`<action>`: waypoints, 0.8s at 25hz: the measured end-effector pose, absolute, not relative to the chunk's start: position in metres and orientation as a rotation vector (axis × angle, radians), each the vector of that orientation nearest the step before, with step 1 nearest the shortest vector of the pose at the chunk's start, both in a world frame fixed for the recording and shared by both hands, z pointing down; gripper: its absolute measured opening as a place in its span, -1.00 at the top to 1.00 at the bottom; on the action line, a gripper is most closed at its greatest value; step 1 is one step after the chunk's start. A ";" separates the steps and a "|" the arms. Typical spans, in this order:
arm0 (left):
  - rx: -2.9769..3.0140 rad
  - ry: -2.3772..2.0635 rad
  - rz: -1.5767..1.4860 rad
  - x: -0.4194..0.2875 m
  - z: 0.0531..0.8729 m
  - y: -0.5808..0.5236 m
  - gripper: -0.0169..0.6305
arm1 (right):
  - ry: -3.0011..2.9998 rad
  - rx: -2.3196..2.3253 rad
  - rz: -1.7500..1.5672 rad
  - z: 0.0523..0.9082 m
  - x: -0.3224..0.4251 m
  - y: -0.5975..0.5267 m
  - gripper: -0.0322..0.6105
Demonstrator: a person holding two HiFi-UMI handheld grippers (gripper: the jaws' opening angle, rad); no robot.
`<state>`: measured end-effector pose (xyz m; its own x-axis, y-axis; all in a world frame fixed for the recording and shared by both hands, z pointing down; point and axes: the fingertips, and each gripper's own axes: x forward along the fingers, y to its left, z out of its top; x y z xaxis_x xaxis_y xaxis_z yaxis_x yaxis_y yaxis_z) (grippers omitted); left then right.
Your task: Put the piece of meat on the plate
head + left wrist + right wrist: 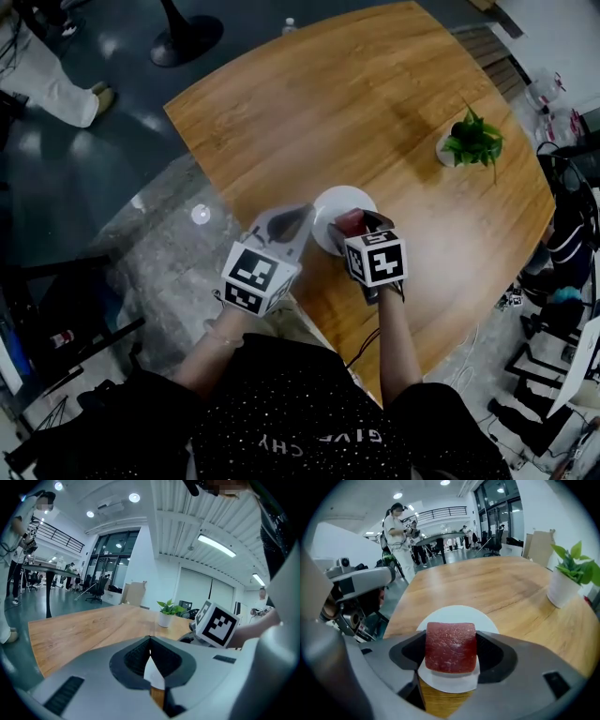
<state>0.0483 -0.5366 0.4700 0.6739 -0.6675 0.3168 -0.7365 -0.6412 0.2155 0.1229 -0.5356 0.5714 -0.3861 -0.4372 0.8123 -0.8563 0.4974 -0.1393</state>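
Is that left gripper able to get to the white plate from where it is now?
Probably yes. The left gripper, jaws shut and empty, sits right at the left rim of the plate with nothing between them. The right gripper, holding the meat, hangs over the plate's near side, leaving the left side free.

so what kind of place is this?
Probably an open-plan office or lab: a big wooden table with a potted plant, office chairs beyond, and tall glass walls.
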 end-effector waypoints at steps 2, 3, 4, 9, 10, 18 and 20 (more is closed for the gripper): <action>2.554 -1.107 0.307 0.048 0.474 -0.536 0.92 | -1.970 1.034 0.702 0.577 0.123 -0.536 -0.08; 2.551 -1.104 0.310 0.048 0.476 -0.536 0.92 | -1.959 1.022 0.712 0.581 0.123 -0.536 -0.08; 2.551 -1.101 0.311 0.048 0.477 -0.536 0.92 | -1.952 1.011 0.728 0.584 0.123 -0.536 -0.08; 2.550 -1.101 0.303 0.045 0.479 -0.536 0.92 | -1.900 0.982 0.704 0.588 0.121 -0.538 -0.08; 2.549 -1.100 0.300 0.045 0.480 -0.535 0.92 | -1.891 0.985 0.697 0.588 0.121 -0.538 -0.08; 2.559 -1.107 0.278 0.048 0.476 -0.530 0.92 | -1.999 1.137 0.681 0.553 0.127 -0.550 -0.12; 2.558 -1.108 0.271 0.048 0.474 -0.527 0.92 | -2.027 1.174 0.672 0.540 0.131 -0.545 -0.11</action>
